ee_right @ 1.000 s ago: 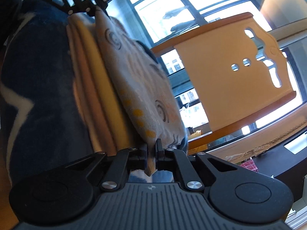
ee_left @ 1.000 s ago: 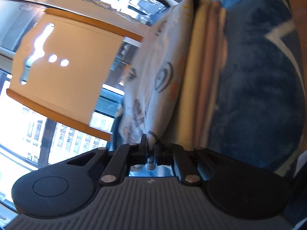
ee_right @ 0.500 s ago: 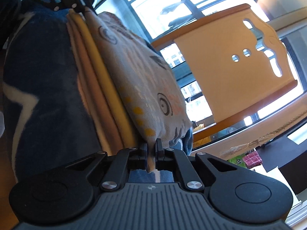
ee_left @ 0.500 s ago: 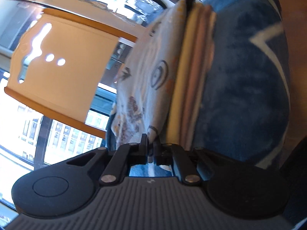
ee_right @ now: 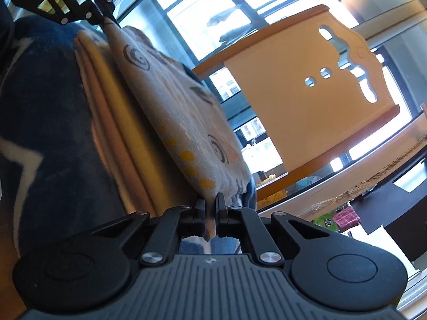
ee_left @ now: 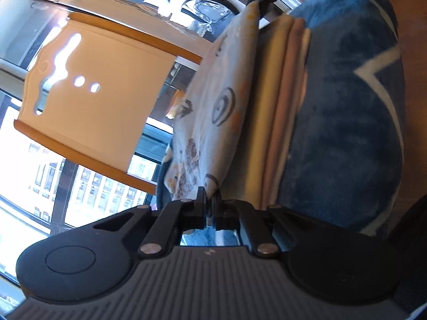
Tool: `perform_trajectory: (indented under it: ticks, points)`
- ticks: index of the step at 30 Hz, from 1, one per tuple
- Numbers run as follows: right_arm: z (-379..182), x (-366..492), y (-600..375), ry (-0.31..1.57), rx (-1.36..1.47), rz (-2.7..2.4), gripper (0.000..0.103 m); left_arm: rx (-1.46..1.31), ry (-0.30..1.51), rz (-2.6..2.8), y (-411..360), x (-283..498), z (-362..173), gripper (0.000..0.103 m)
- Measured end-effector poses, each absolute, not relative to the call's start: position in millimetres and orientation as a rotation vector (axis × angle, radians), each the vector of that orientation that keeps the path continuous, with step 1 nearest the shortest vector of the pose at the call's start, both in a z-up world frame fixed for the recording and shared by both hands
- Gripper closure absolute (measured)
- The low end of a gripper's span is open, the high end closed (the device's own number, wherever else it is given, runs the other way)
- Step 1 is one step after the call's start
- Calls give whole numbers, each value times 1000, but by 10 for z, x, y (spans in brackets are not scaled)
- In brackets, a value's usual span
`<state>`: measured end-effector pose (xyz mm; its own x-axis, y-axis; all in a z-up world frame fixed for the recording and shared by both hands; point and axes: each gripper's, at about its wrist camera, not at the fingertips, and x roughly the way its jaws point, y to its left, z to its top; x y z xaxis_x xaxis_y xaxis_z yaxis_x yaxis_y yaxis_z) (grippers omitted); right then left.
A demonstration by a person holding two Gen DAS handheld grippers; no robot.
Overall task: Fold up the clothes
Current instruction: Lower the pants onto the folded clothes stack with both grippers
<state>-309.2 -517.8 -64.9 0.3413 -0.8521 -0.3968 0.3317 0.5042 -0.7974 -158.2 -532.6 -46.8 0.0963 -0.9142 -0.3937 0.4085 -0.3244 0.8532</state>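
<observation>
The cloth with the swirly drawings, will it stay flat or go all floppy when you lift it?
Probably floppy: the printed cloth sags and bulges between the left gripper and the right gripper, which pinch its corners. It looks thin and likely light. If one corner were let go, it would probably drape over the yellow folded pile.

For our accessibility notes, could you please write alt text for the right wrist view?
The right gripper, shut, pinches a corner of a pale patterned cloth; the left gripper pinches its far corner. Beside it lie folded yellow fabric and a dark blue blanket, with a wooden chair back before bright windows.
</observation>
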Motion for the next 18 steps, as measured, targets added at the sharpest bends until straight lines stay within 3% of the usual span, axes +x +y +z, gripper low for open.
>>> perform_trajectory:
  ticks: [18]
  points:
    - [-786, -3082, -5084, 938, -688, -842, 98, 1270, -554, -1503, -5259, -1568, -602, 101]
